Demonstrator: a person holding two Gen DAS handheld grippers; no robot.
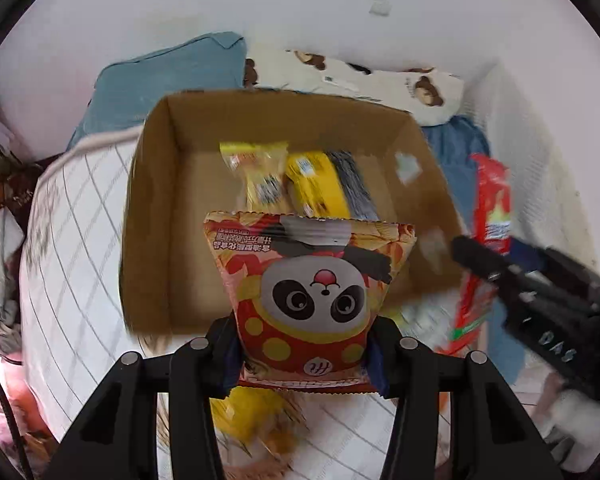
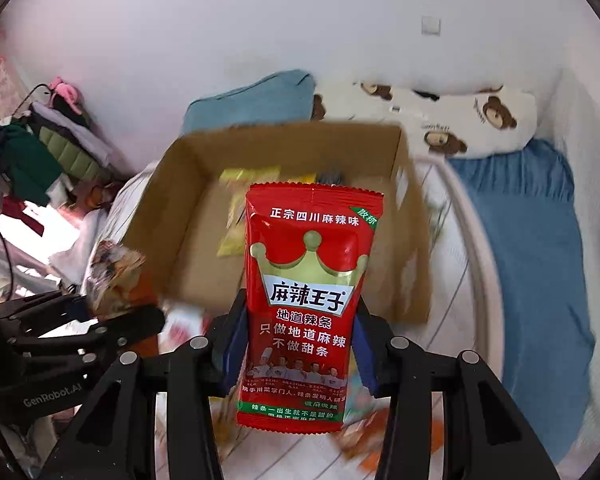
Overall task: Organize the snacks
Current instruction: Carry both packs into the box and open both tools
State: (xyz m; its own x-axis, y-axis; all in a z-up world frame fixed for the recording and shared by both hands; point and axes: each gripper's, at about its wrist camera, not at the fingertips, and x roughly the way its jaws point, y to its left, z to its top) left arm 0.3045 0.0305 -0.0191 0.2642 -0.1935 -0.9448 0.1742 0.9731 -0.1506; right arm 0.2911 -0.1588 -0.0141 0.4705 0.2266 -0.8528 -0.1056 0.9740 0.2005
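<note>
Snacks were in both grippers, above the near edge of the cardboard box (image 1: 152, 208): the left gripper (image 1: 304, 354) pinched a panda packet (image 1: 312, 292), the right gripper (image 2: 296, 350) a red spicy-strip pouch (image 2: 306, 300). Each should be carried over the wall, lowered beside the yellow packets (image 1: 284, 184), then let go. Motion blur smeared the loose wrappers below; the dark packet (image 1: 354, 184) was perhaps another snack.
</note>
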